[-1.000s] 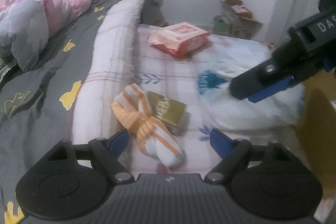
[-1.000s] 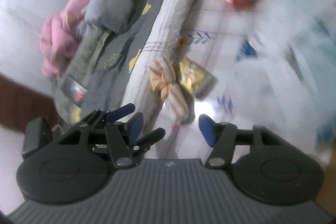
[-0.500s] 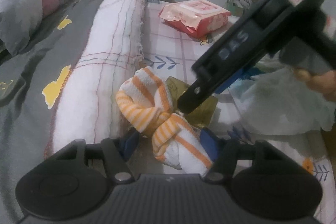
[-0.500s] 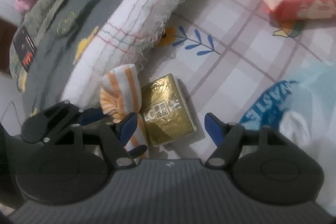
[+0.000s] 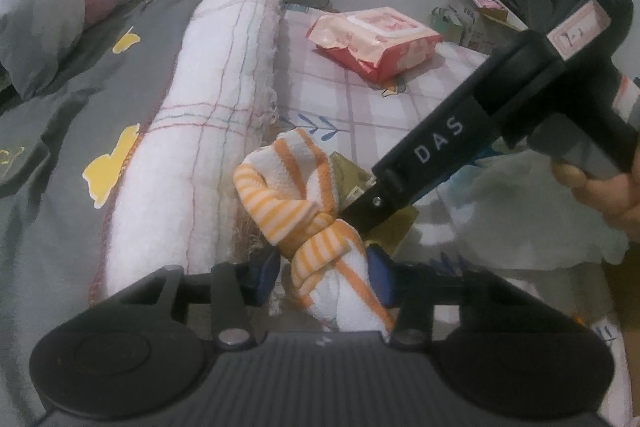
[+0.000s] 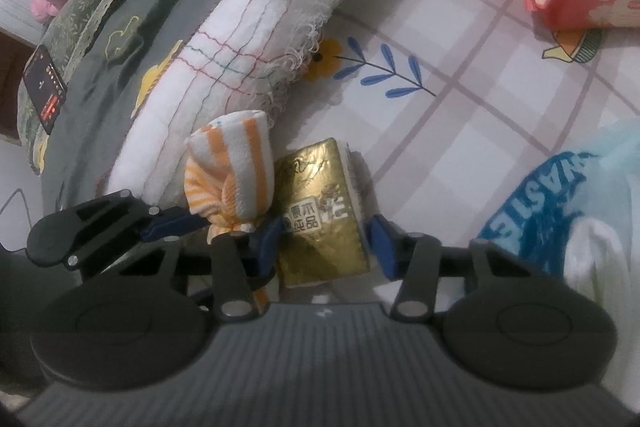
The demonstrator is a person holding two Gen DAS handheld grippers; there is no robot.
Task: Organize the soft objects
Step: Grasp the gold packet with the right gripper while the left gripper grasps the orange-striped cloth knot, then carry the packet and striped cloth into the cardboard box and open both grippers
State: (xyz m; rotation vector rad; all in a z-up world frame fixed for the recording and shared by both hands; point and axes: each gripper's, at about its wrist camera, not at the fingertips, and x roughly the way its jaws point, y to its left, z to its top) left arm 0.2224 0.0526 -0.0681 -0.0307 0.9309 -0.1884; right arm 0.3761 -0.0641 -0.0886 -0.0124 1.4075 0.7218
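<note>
Lying knotted on the bed's checked sheet [image 6: 460, 39], just beside the rolled white blanket [image 5: 224, 99]: orange-striped towel [image 5: 316, 211]. Closing around its lower end, pads touching the cloth: left gripper [image 5: 324, 277], fingers [image 5: 266, 277] blue. Closing on the gold tissue pack [image 6: 320, 219] beside the towel, pads against both its sides: right gripper [image 6: 326, 241]. Farther up the sheet, well apart: pink wipes pack [image 5: 376, 43]. At the right edge: crumpled plastic bag [image 6: 560, 203].
</note>
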